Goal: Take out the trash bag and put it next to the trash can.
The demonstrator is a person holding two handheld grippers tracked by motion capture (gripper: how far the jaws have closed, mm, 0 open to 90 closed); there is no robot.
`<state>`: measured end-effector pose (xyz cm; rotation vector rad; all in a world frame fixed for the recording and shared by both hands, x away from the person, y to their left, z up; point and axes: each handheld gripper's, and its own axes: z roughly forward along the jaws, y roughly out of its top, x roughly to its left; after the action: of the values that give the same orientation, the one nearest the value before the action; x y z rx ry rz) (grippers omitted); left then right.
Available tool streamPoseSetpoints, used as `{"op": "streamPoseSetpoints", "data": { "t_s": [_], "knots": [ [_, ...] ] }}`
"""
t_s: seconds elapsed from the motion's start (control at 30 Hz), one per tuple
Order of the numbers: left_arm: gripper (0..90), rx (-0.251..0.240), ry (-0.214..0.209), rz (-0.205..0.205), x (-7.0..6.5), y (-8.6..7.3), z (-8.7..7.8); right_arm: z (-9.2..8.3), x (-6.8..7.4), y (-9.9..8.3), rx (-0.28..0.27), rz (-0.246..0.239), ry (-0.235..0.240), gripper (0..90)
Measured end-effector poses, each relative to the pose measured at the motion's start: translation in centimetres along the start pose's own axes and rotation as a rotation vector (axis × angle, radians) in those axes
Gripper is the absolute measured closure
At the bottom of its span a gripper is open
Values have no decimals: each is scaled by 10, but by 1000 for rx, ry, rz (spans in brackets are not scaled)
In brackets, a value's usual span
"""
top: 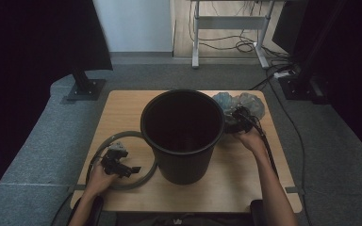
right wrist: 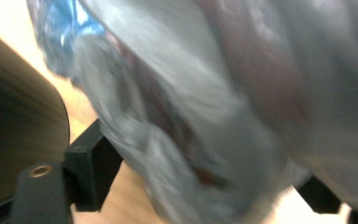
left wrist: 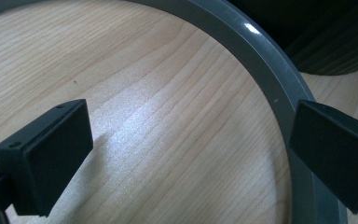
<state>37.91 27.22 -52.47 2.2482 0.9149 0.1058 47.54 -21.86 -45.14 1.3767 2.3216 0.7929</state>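
Both grippers stand with jaws apart. Left gripper (top: pixel 121 165), near left, straddles the grey ring (left wrist: pixel 279 88) lying flat beside the black bin (top: pixel 183 136) at mid-table. Right gripper (top: pixel 239 114), far right, has crumpled plastic bag (right wrist: pixel 205 116) between its spread jaws, unpinched.

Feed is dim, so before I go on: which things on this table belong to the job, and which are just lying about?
In the job:
- crumpled plastic bag, between the right gripper jaws
- black bin
- grey ring, by the left gripper

Lying about:
- cables on the floor
- desk frame
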Motion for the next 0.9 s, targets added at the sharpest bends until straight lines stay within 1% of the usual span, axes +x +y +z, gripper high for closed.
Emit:
{"op": "streamPoseSetpoints", "data": {
  "t_s": [0.07,0.17,0.2,0.33,0.37,0.4,0.53,0.57,0.7,0.77,0.83,0.9],
  "knots": [
    [0,2,-3,6,-2,1,1,-10,0,-7,-21,-7,5,175],
    [0,7,-9,12,-3,2,2,-25,0,-19,-43,13,15,171],
    [0,9,-10,13,-3,2,3,-29,1,-23,-52,15,16,182],
    [0,7,-12,13,-4,1,3,-43,5,-37,-70,38,-2,285],
    [0,5,-14,12,-4,1,3,-45,6,-40,-69,56,5,290],
    [0,3,-14,10,-4,1,3,-46,6,-43,-67,63,12,291],
    [0,9,-8,10,-3,0,2,-52,12,-55,-64,41,18,296],
    [0,11,-3,10,-2,0,2,-53,13,-59,-65,35,17,289],
    [0,21,18,7,-2,-2,1,-54,14,-72,-54,4,-13,216],
    [0,20,30,1,-1,-3,0,-53,14,-80,-53,5,-25,181],
    [0,20,45,-4,0,-3,-1,-52,13,-88,-50,8,-24,151],
    [0,29,65,-7,0,-3,-3,-52,13,-96,-54,12,-25,146]
  ]
}}
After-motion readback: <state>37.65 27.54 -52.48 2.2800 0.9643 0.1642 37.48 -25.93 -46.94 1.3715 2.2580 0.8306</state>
